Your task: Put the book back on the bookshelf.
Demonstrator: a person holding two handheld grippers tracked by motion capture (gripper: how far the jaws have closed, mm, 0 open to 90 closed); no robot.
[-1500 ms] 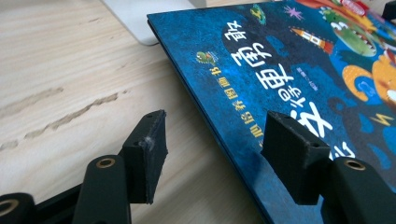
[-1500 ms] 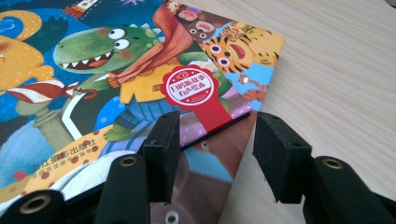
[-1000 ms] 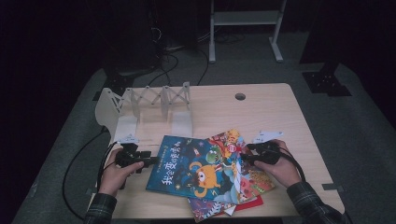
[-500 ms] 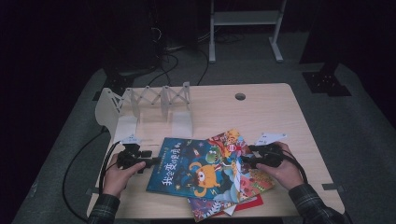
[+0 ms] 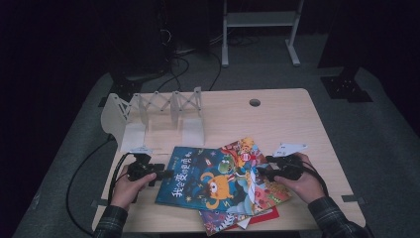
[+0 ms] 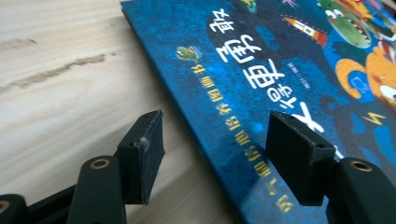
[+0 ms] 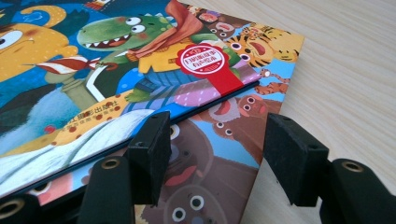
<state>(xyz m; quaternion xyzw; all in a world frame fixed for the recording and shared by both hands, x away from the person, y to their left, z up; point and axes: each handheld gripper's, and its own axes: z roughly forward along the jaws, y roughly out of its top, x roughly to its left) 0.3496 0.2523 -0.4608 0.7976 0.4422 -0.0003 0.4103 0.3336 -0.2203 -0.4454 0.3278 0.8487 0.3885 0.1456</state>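
High view: we flank the blue book (image 5: 205, 177) on the bench (image 5: 297, 124). Left hand-held gripper (image 6: 212, 154) gapes over its edge, gripping nothing. Right hand-held gripper (image 7: 215, 149) gapes over the animal book (image 7: 219, 154), empty.

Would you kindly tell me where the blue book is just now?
In the high view the blue book lies on top of the book pile at the table's near edge, between the left gripper and the right gripper.

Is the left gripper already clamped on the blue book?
No: in the left gripper view its jaws stand apart, either side of the blue book's edge, without touching it.
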